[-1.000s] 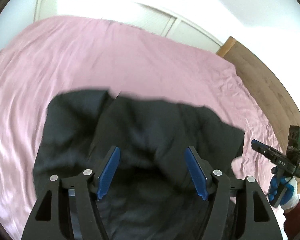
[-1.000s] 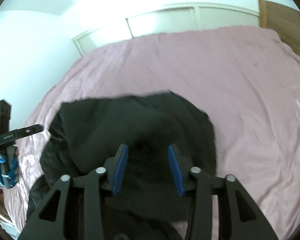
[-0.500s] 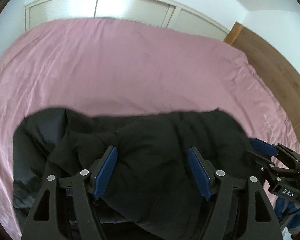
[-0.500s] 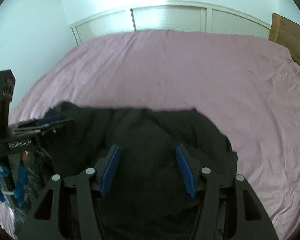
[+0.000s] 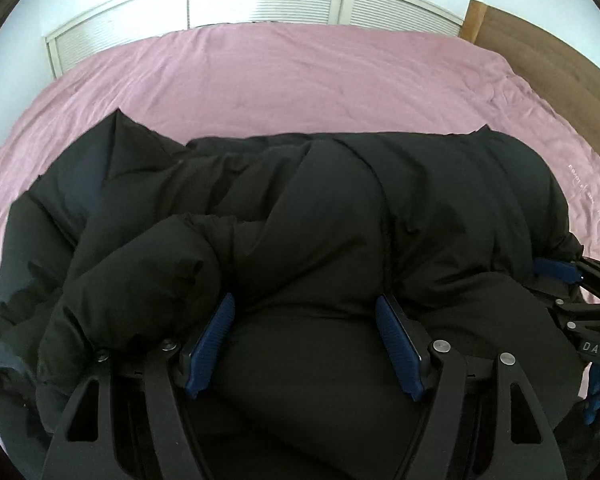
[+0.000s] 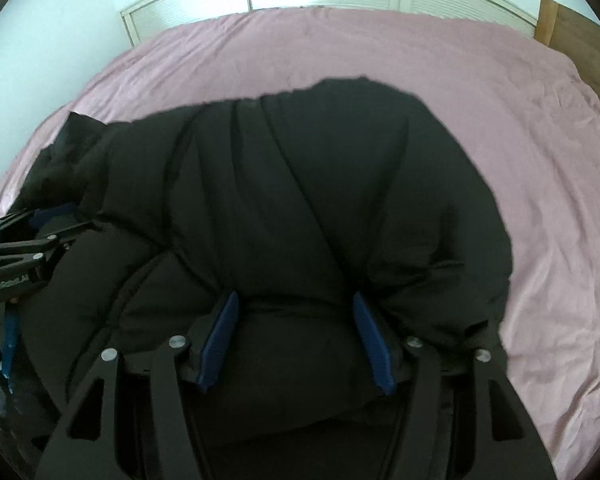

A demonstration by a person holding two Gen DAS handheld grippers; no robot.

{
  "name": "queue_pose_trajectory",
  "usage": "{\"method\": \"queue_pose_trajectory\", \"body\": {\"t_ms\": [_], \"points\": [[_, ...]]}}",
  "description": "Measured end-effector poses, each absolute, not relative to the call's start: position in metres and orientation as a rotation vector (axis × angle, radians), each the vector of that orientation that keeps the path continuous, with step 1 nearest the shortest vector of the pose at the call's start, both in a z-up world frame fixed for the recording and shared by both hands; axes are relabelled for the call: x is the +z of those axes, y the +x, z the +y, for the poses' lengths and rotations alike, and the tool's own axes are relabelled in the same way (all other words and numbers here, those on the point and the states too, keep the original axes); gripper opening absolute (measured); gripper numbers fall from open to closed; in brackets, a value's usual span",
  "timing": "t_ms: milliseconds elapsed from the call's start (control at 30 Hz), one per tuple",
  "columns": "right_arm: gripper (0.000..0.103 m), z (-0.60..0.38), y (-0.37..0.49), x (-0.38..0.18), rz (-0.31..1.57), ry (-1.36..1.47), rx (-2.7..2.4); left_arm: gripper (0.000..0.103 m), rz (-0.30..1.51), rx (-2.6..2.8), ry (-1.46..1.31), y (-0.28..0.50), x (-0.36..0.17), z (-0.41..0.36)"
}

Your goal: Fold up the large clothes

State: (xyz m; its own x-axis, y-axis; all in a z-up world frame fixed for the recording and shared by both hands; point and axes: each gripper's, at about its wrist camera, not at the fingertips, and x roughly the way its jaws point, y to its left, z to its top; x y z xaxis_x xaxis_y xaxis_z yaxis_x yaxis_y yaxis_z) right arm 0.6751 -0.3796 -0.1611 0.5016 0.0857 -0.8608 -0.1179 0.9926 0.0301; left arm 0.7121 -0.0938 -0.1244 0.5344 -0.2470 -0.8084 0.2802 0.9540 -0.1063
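Note:
A large black puffy jacket [image 5: 340,220] lies bunched on the pink bed [image 5: 280,80]; it also fills the right wrist view [image 6: 320,200]. My left gripper [image 5: 306,332] is open, its blue pads either side of a thick fold of the jacket. My right gripper [image 6: 296,332] is open too, with jacket bulging between its pads. Each gripper shows at the other view's edge: the right one [image 5: 572,280] at the jacket's right end, the left one [image 6: 32,240] at its left end.
White louvred closet doors [image 5: 268,0] stand behind the bed. A wooden headboard [image 5: 548,48] runs along the right side. Bare pink sheet [image 6: 540,140] lies beyond and right of the jacket.
Both grippers have dropped lower and closer to the jacket, which now spreads wider and fills more of both views. The jaws stay open.

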Motion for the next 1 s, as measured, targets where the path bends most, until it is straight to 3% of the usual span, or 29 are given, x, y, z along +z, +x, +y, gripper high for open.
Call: {"method": "queue_pose_trajectory", "body": {"t_ms": [400, 667, 867, 1000], "points": [[0.060, -0.380, 0.677, -0.185, 1.021, -0.041, 0.082, 0.072, 0.925, -0.293, 0.028, 0.709, -0.149, -0.094], [0.060, -0.369, 0.683, -0.154, 1.094, -0.023, 0.049, 0.071, 0.979, -0.297, 0.049, 0.715, -0.131, -0.098], [0.060, -0.348, 0.661, -0.099, 1.011, -0.013, 0.129, 0.071, 0.903, -0.325, 0.024, 0.688, -0.075, -0.094], [0.060, -0.332, 0.646, -0.092, 1.001, -0.037, 0.184, 0.073, 0.905, -0.376, 0.031, 0.670, -0.071, -0.102]]}}
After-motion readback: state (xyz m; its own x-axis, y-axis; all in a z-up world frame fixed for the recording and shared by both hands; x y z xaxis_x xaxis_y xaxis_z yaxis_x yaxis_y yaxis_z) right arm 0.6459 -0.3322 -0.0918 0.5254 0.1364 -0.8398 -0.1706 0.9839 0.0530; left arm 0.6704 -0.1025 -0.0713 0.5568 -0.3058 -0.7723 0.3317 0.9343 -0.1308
